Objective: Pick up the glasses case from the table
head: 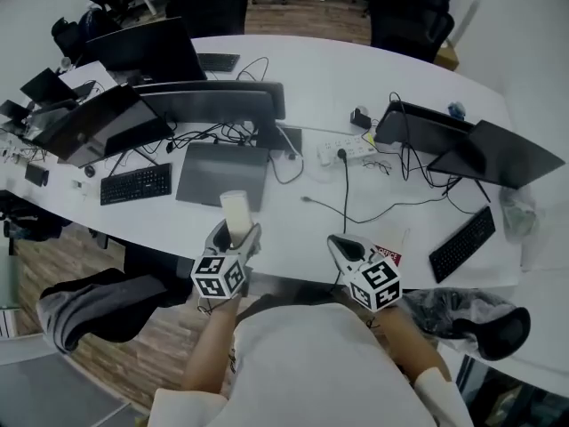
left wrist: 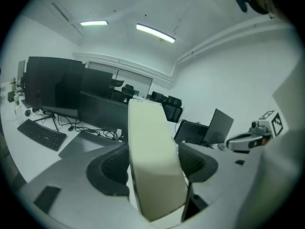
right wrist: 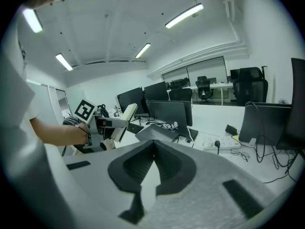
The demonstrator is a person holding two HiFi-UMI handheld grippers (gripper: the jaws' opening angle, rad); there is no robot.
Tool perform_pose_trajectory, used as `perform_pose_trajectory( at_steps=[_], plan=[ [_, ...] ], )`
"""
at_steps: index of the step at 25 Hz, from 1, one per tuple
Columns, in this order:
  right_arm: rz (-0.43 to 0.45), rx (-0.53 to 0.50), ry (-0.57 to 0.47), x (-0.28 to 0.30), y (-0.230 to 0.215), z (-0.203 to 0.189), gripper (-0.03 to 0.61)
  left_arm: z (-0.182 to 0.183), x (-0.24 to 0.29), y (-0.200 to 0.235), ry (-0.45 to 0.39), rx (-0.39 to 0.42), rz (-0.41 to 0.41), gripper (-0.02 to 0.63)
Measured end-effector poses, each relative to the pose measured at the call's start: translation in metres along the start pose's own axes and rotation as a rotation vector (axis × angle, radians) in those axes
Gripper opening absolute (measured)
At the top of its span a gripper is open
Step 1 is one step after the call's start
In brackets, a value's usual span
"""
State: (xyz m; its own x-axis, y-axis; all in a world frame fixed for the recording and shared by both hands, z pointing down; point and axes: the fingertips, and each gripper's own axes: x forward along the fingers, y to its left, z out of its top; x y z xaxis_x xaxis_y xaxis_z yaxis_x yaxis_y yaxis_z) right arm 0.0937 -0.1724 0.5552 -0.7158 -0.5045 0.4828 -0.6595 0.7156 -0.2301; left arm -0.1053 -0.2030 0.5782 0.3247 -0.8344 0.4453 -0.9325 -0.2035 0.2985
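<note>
Laptop (head: pixel 222 174) on bench (head: pixel 356 78): keyboard (head: pixel 136 184) to its left, monitor (head: pixel 213 107) behind, power strip (head: pixel 348 149) to its right. Glasses case (head: pixel 235 212) before laptop, between left gripper (head: pixel 235 236) jaws; right gripper (head: pixel 341 244) before laptop, rightward.

The glasses case (left wrist: pixel 155 161) is a smooth, cream-coloured oblong with rounded corners. It's clamped between the jaws of the left gripper (head: pixel 234 237), one dark pad pressed on each long side. It stands on edge, leaning a little. Its near end sits deep between the jaws and its far end pokes well past the jaw tips.
</note>
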Motion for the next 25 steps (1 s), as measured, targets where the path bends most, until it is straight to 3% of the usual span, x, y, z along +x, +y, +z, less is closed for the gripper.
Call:
perform_pose_trajectory(
  at_steps=[6,20,25],
  plan=[
    [-0.026,-0.025,-0.059,0.001,0.048,0.028,-0.002,0.042,-0.068,0.013,-0.118,0.002,-0.053,0.316],
    [-0.105,-0.049,-0.131,-0.03,0.145,0.031,-0.002,0.063,-0.203,0.023,-0.288,0.013,-0.187,0.315],
    [-0.145,-0.042,-0.16,-0.055,0.17,0.031,-0.002,0.068,-0.241,0.018,-0.3,0.019,-0.22,0.316]
  ],
)
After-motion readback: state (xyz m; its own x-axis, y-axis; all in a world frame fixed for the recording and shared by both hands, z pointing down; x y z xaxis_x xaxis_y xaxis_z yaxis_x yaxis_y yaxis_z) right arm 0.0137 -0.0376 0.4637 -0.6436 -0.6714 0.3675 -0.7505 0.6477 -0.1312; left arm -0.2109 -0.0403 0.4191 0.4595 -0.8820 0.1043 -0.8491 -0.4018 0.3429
